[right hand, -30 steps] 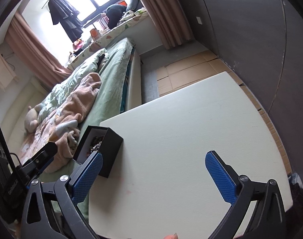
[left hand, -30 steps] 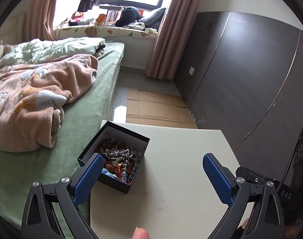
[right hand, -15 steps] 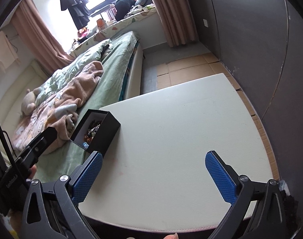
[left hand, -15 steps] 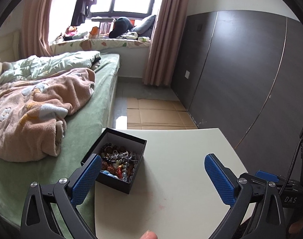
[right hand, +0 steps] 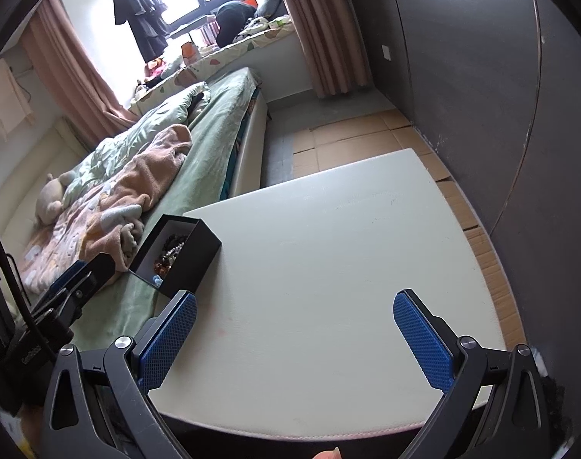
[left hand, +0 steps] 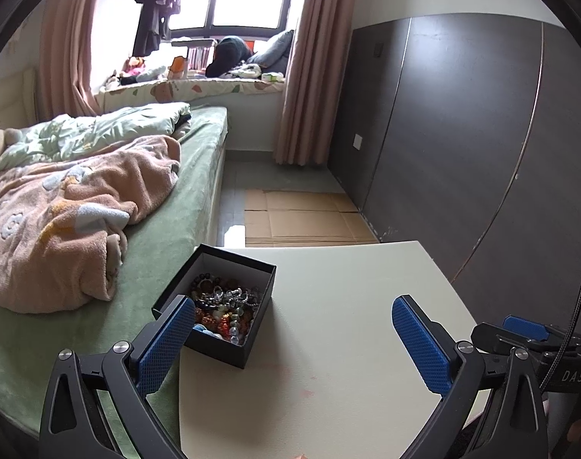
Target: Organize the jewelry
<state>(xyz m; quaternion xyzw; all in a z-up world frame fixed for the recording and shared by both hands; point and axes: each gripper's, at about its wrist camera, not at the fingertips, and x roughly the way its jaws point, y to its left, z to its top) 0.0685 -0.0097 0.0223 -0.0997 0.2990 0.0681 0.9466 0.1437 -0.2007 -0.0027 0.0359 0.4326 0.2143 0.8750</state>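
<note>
A black open box (left hand: 229,348) (right hand: 198,264) stands at the left edge of a cream table (left hand: 347,325) (right hand: 328,252). Inside it lies a tangle of beaded jewelry (left hand: 225,306) (right hand: 168,254) in dark, red and clear beads. My left gripper (left hand: 292,338) is open, held above the table's near side with its left blue pad just in front of the box. My right gripper (right hand: 294,331) is open too, over the near middle of the table, well right of the box. Nothing sits between either pair of fingers.
A bed (left hand: 168,237) with green sheets and a pink blanket (left hand: 72,214) runs along the table's left side. A dark panelled wall (left hand: 462,134) stands on the right. Flattened cardboard (left hand: 301,218) covers the floor beyond the table. A window seat (left hand: 198,84) holds clutter at the far end.
Both grippers have drawn back and tilted up, so the box and table look farther off. Both stay open. The box has not moved.
</note>
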